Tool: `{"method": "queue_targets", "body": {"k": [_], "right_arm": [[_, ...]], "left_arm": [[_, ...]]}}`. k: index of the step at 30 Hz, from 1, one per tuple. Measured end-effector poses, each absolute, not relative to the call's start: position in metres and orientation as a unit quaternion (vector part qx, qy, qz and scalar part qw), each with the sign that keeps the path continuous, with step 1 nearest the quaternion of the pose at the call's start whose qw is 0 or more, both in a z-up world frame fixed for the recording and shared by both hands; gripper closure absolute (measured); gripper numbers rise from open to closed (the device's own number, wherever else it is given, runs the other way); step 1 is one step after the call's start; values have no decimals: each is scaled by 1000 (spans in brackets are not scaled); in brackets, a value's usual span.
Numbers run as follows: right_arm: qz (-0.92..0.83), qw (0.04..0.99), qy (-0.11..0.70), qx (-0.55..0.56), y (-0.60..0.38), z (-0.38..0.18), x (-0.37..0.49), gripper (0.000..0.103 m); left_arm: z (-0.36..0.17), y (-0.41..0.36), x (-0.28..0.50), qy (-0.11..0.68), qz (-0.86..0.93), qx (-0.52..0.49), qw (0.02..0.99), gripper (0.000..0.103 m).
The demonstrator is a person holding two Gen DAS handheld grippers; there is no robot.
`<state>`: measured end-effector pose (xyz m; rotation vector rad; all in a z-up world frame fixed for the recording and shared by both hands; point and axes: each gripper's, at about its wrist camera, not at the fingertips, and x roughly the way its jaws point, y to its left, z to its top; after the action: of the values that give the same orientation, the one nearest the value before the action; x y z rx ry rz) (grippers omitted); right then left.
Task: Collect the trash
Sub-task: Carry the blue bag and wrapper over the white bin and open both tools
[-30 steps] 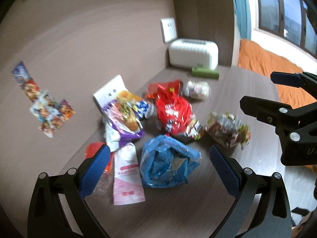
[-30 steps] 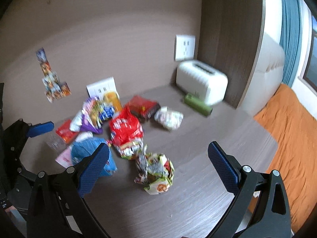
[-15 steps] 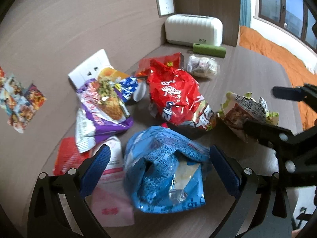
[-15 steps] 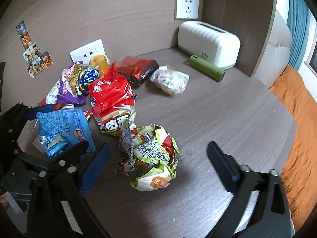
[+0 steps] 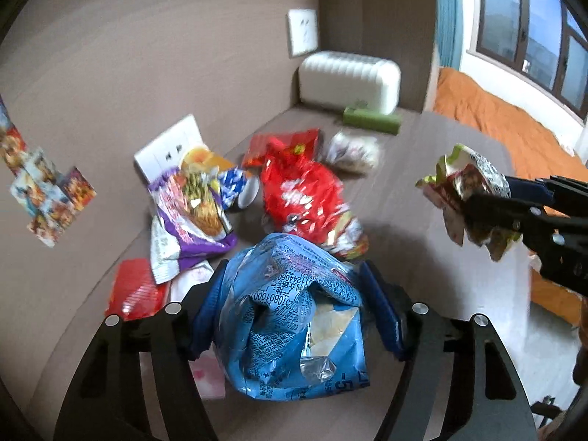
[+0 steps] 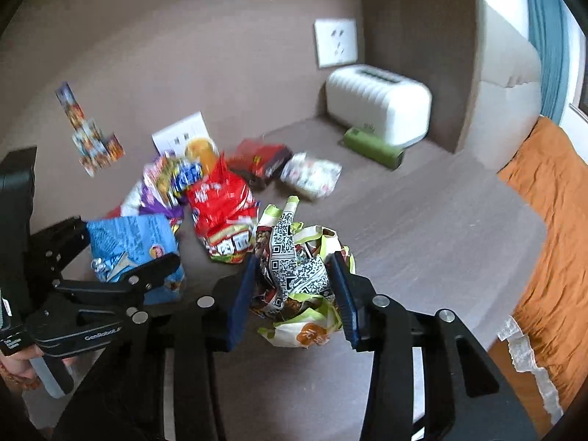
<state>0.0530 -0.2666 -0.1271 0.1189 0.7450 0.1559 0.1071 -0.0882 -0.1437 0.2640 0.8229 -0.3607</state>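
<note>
Left gripper [image 5: 294,305] jaws were closing, pads pressed into the crumpled blue foil snack bag [image 5: 294,316] at the near edge of the brown wood-grain tabletop [image 6: 422,220]. Right gripper [image 6: 294,294] was likewise closing on the balled green-and-white QR-printed wrapper [image 6: 297,275], clear of the pile. Step: double pickup; next calls for a firm squeeze, then a lift toward a bin (none visible). Two wrappers gripped; roughly six more, including one red foil bag [image 5: 305,198] and one purple packet [image 5: 191,217].

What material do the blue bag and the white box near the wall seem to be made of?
Blue bag: probably thin plastic film with a silvery lining, since it is crumpled and shiny inside. White box: likely hard matte plastic, with ribbed sides and rounded corners; blur leaves this uncertain.
</note>
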Motion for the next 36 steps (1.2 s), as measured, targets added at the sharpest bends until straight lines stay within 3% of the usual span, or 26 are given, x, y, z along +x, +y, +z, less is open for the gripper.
{"method": "queue_targets", "body": {"k": [8, 15, 24, 36], "right_arm": [[25, 948, 305, 83, -329, -84, -7, 60], [-82, 934, 330, 106, -409, -103, -62, 60], [-173, 869, 419, 199, -491, -221, -104, 60], [-185, 801, 492, 287, -547, -465, -93, 60]], "left_arm": [[-88, -143, 52, 343, -255, 151, 892, 34], [-101, -241, 8, 329, -381, 191, 843, 34], [-209, -366, -42, 385, -476, 245, 751, 34], [-449, -457, -47, 469, -490, 289, 676, 34]]}}
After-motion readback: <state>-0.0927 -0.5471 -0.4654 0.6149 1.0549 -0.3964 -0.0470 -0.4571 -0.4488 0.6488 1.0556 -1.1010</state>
